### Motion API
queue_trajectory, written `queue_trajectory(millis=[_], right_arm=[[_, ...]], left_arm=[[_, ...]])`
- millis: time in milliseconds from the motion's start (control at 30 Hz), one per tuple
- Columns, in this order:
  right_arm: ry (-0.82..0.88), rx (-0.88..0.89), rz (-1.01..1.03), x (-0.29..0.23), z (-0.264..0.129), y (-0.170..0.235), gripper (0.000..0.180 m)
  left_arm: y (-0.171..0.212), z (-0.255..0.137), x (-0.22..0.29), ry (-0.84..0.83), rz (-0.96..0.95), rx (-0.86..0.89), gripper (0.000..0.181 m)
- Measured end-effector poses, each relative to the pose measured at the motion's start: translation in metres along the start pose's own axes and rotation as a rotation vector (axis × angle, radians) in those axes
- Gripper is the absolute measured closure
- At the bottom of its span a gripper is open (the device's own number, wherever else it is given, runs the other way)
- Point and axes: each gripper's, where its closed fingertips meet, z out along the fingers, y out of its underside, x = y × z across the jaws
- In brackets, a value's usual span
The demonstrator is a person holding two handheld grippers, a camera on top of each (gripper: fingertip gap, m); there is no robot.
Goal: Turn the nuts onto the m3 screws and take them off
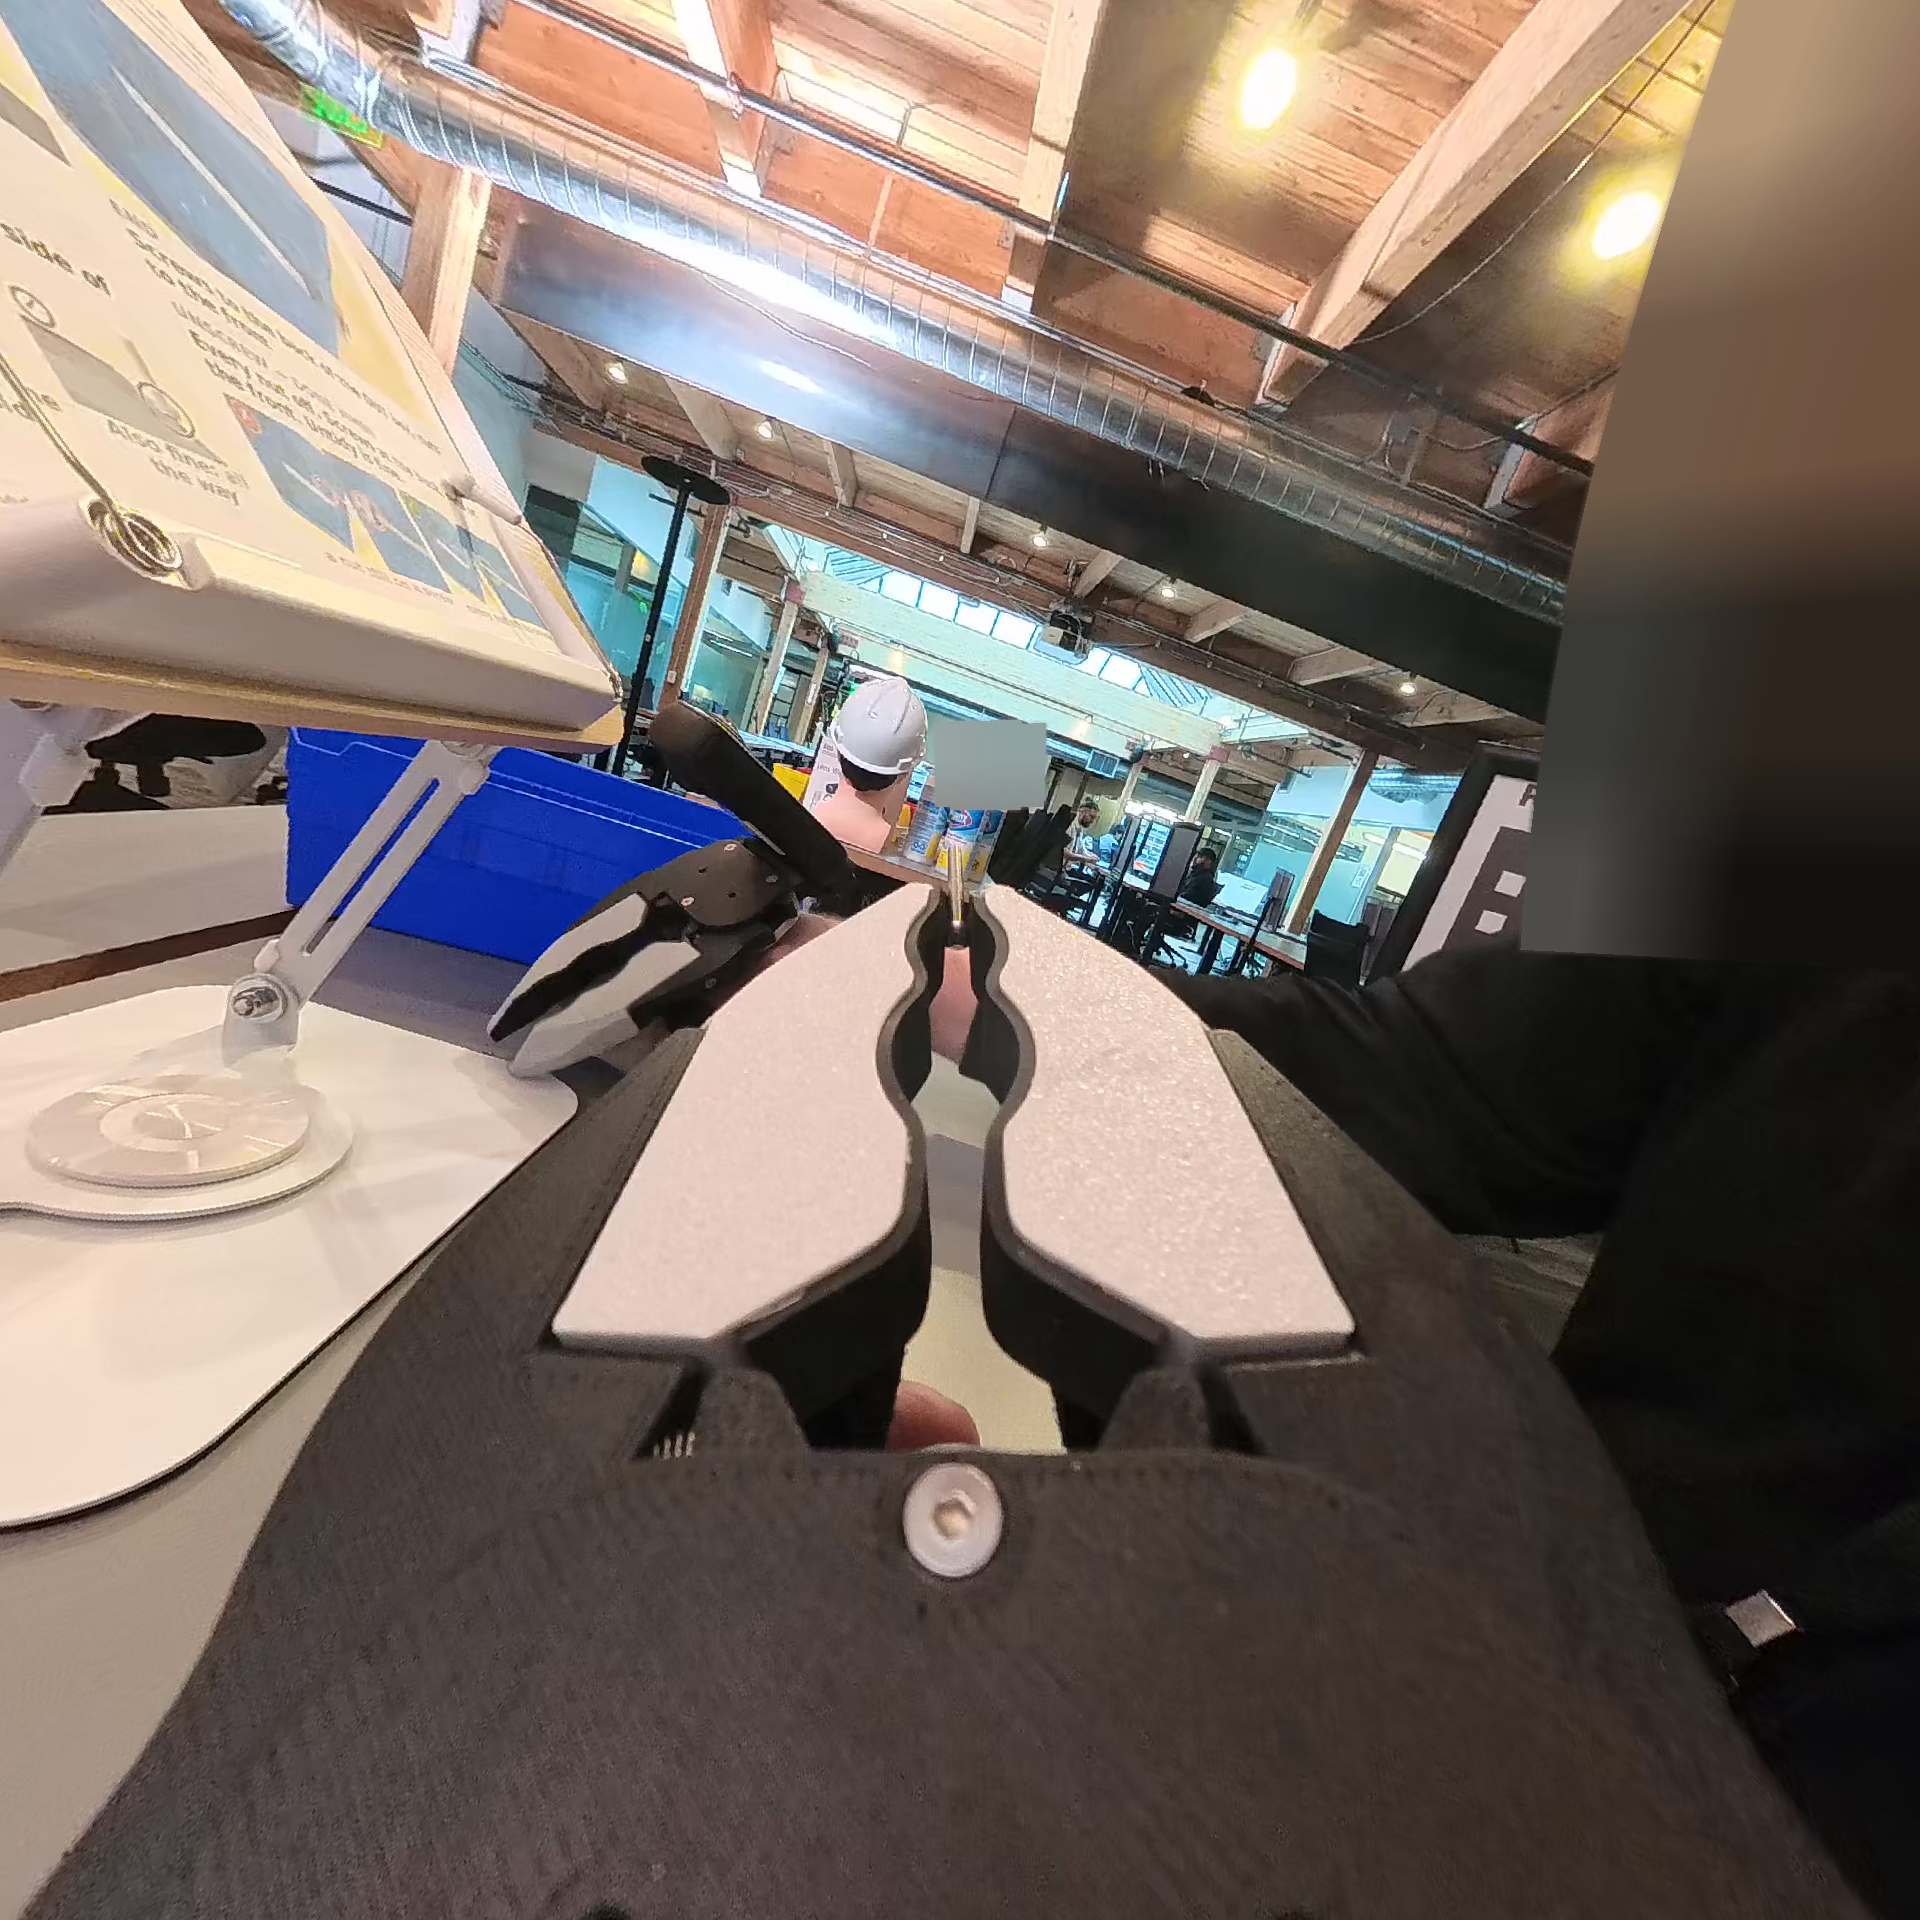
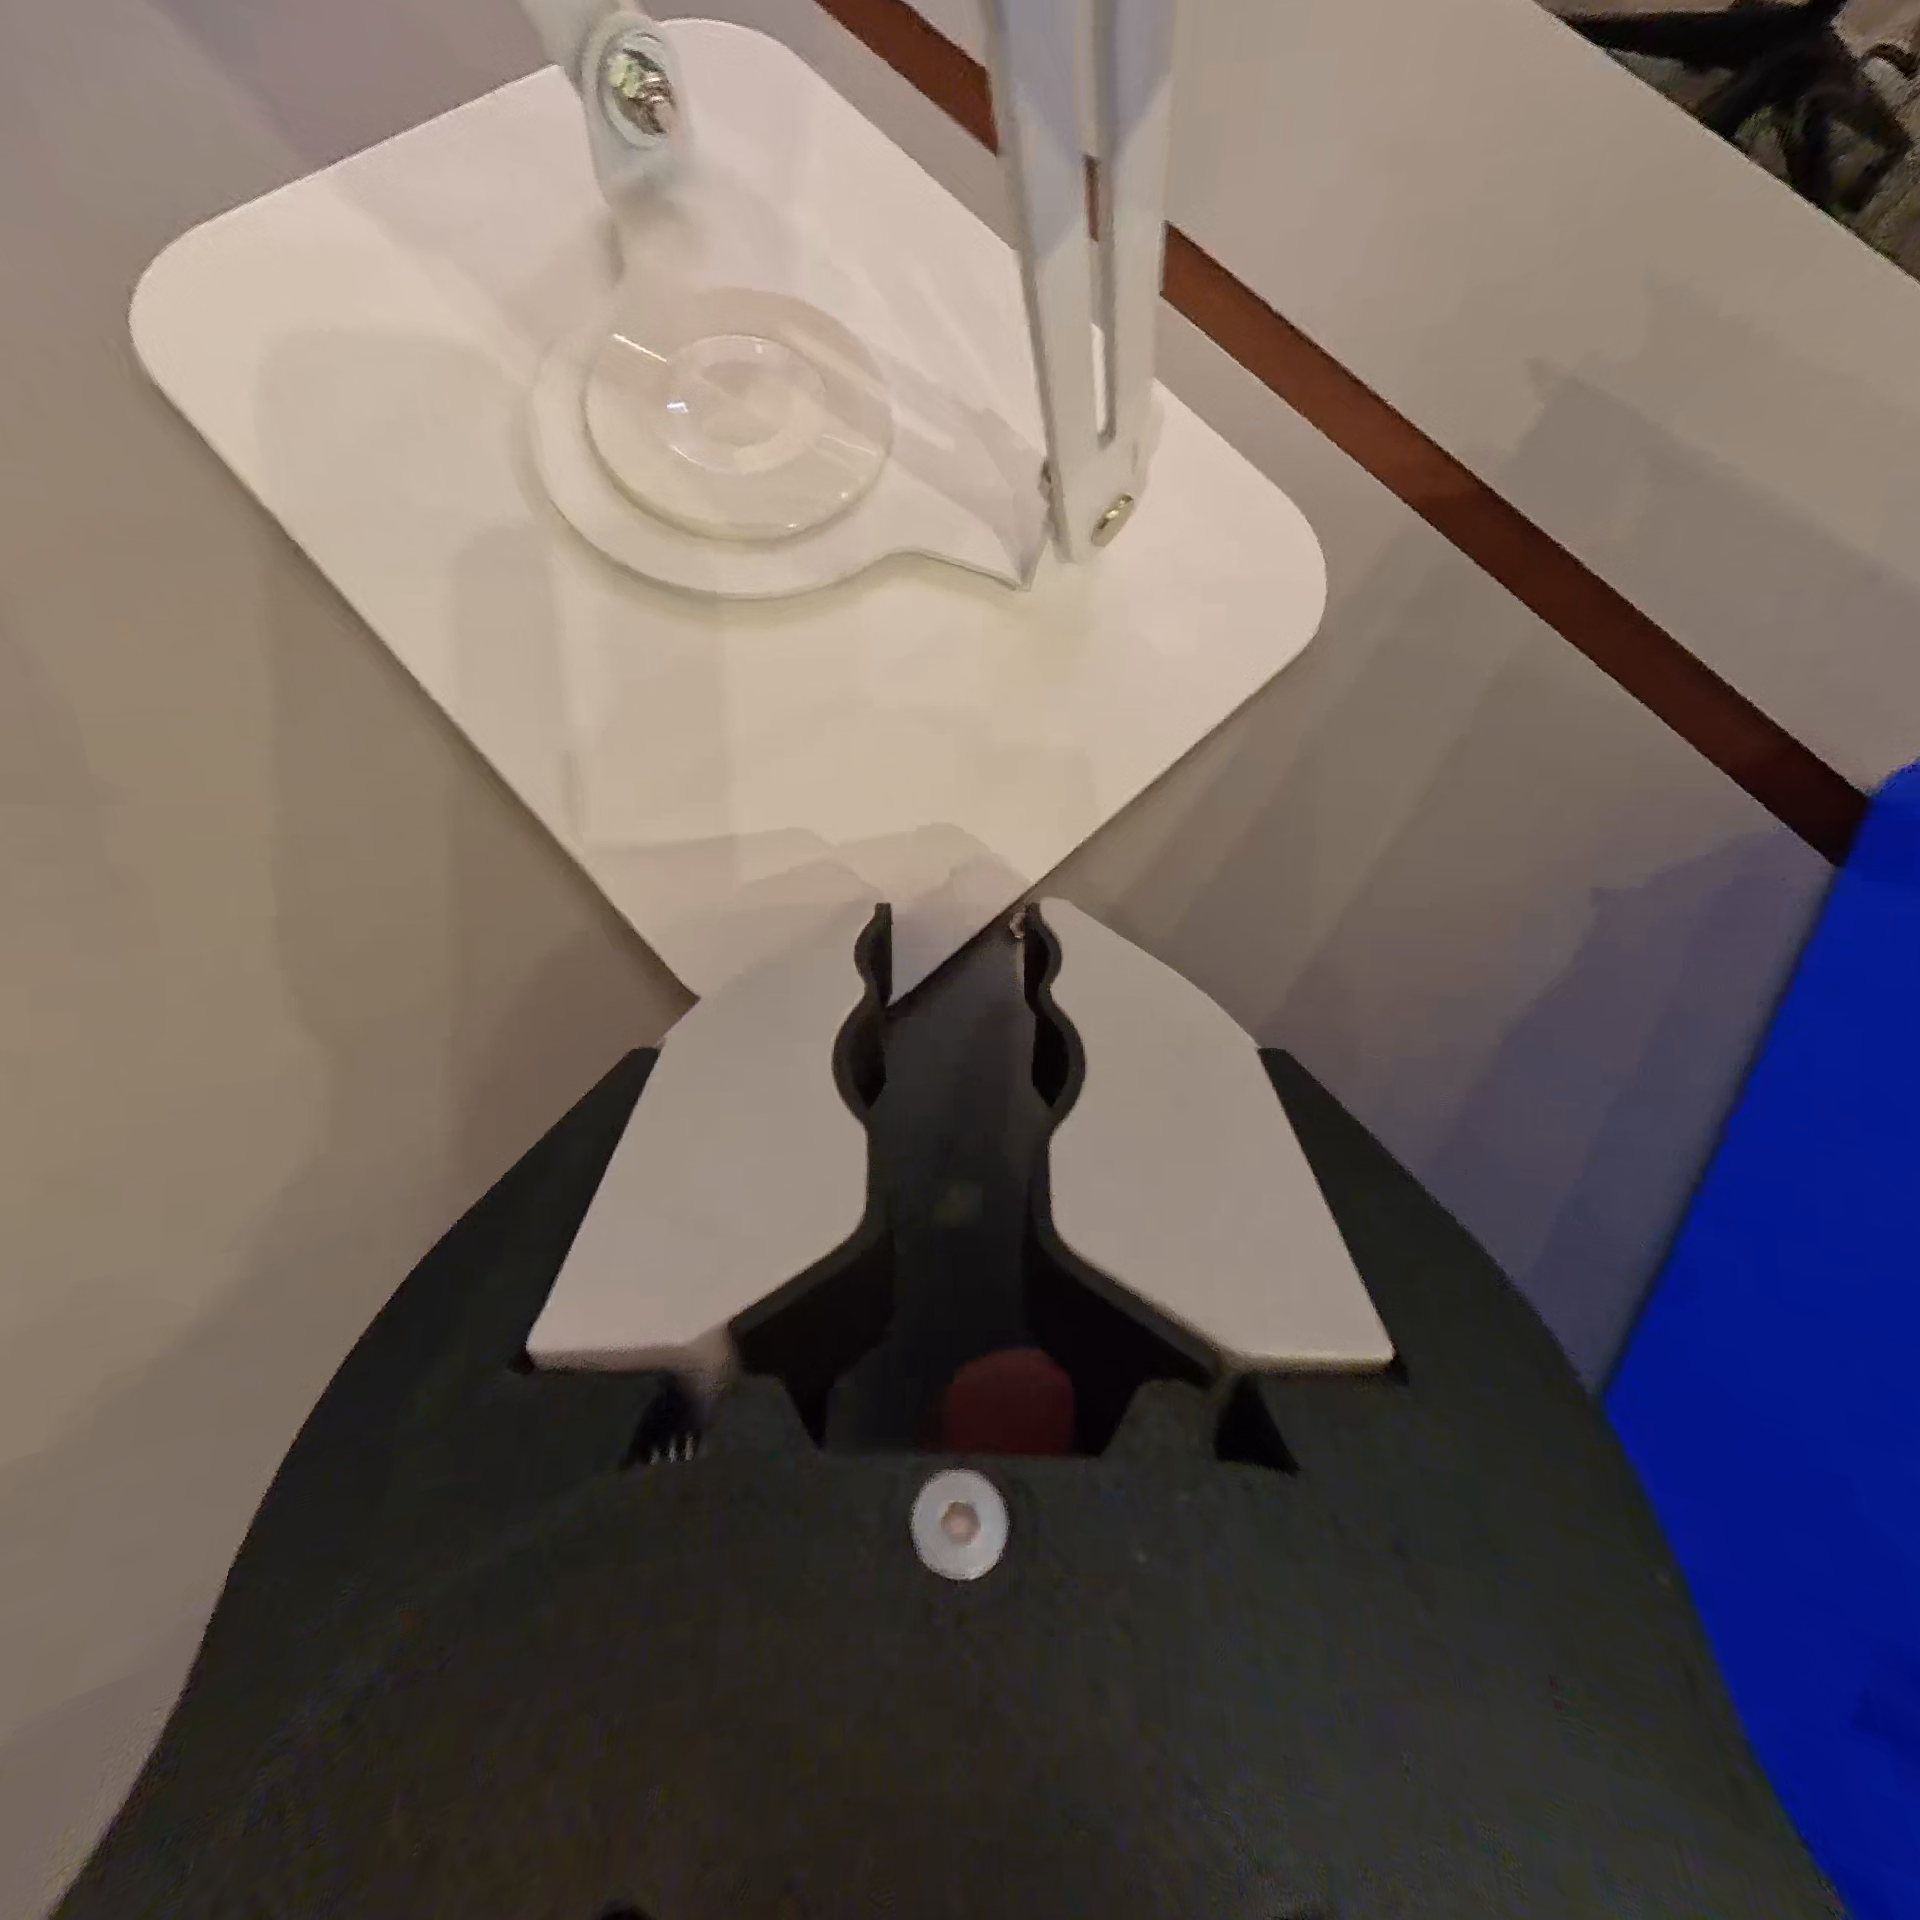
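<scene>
Small brass-coloured screw (image 1: 954,883) mostly hidden between left hand-held gripper (image 1: 954,902) tips, tiny metallic speck (image 2: 1020,924) too small to identify, blue plastic bin (image 2: 1787,1299) cut off at right edge, white instruction board (image 1: 208,416) cropped at left

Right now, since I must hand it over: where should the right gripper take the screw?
By the brass tip of the screw standing past the left gripper, whose jaws pinch its lower end. The right gripper should probably come from the far side, onto that free end.

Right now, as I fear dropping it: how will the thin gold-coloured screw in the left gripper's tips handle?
The screw looks stiff and very light: thin metal. Only the tips of the left gripper pinch it, so it could probably pivot or slip. Being round, it would likely roll if dropped.
</scene>
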Motion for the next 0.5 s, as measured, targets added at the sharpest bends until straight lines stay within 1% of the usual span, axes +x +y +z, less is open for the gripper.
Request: queue_trajectory(millis=[167,333,500], right_arm=[[-0.059,-0.008,0.010,-0.003,0.002,0.000,0.138],[-0.117,-0.020,0.035,-0.008,0.003,0.000,0.130],[-0.146,-0.030,0.051,-0.014,0.002,0.003,0.128]], left_arm=[[0.002,0.000,0.000,0.002,-0.003,-0.006,0.177],[0.003,0.000,-0.001,0.003,-0.005,-0.008,0.177],[0.004,0.001,0.000,0.008,-0.008,-0.009,0.177]])
